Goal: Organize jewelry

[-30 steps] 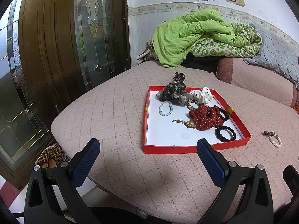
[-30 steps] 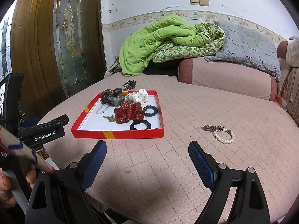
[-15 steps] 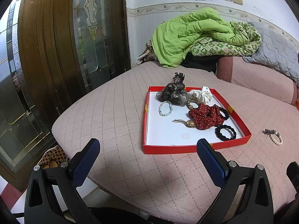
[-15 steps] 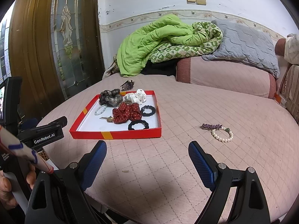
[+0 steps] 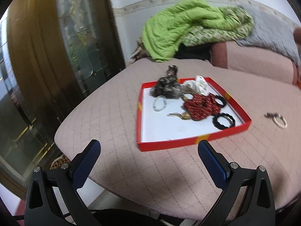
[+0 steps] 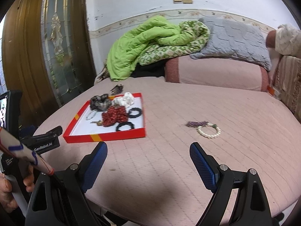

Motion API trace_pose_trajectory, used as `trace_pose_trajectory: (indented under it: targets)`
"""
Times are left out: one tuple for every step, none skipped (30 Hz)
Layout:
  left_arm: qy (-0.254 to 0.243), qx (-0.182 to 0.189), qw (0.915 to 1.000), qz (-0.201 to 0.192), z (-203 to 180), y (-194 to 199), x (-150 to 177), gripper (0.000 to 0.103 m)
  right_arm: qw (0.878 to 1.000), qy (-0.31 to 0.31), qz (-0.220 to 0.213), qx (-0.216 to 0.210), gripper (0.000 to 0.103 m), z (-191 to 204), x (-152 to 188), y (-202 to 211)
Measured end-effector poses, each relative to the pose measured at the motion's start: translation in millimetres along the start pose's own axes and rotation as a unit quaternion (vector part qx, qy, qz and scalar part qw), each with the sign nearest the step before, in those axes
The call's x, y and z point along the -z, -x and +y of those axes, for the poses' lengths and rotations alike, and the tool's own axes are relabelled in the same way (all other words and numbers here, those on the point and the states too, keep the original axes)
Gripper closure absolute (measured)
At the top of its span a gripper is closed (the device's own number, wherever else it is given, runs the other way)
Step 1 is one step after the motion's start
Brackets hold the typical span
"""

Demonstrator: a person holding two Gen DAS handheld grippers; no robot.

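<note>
A red tray [image 5: 191, 142] with a white floor lies on the pink quilted bed; it also shows in the right wrist view [image 6: 105, 136]. In it lie a red scrunchie [image 5: 202, 106], a grey scrunchie [image 5: 166, 89], a white one [image 5: 197, 84], two black hair rings [image 5: 223, 121], a pale bead bracelet [image 5: 160, 103] and a gold piece [image 5: 180, 115]. A pearl bracelet [image 6: 209, 130] and a purple clip [image 6: 196, 123] lie on the bed right of the tray. My left gripper [image 5: 148, 152] is open and empty before the tray's near edge. My right gripper [image 6: 148, 155] is open and empty.
A dark hair clip [image 5: 172, 69] lies just behind the tray. A green quilt [image 6: 150, 43] and grey pillow [image 6: 233, 39] are piled at the back. A wood-and-glass door [image 5: 56, 47] stands left. The bed edge runs just under both grippers.
Both grippers have moved forward and slightly right toward the tray and the pearl bracelet; both stay open. The objects have not moved.
</note>
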State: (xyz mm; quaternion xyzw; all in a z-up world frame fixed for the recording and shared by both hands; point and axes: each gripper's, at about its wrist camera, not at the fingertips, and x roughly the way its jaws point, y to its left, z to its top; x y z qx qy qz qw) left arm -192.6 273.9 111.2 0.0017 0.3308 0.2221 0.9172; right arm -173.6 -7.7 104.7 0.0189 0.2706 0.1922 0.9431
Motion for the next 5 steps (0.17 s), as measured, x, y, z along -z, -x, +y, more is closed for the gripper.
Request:
trace_pose_trajectory:
  targets:
    - [-0.003,0.006,1.0000,0.004,-3.6,1.7,-1.5,0.000,1.000,-0.005,-0.001,0.005,0.011,-6.4,0.3,3.4]
    - [-0.002,0.015,0.9999,0.008,-7.5,2.7,-3.0,0.000,1.000,-0.010,-0.002,0.009,0.011,-13.2,0.3,6.6]
    - [0.001,0.035,0.9993,0.013,-10.7,4.6,-6.3,0.000,1.000,-0.018,-0.005,0.018,0.011,-22.4,0.6,11.2]
    - [0.000,0.054,0.9984,0.018,-16.8,6.5,-10.2,0.000,0.999,-0.025,-0.007,0.028,0.011,-31.9,0.9,14.8]
    - [-0.004,0.067,0.9976,0.021,-27.7,9.5,-13.0,0.000,0.999,-0.031,-0.007,0.036,0.011,-39.6,0.8,17.0]
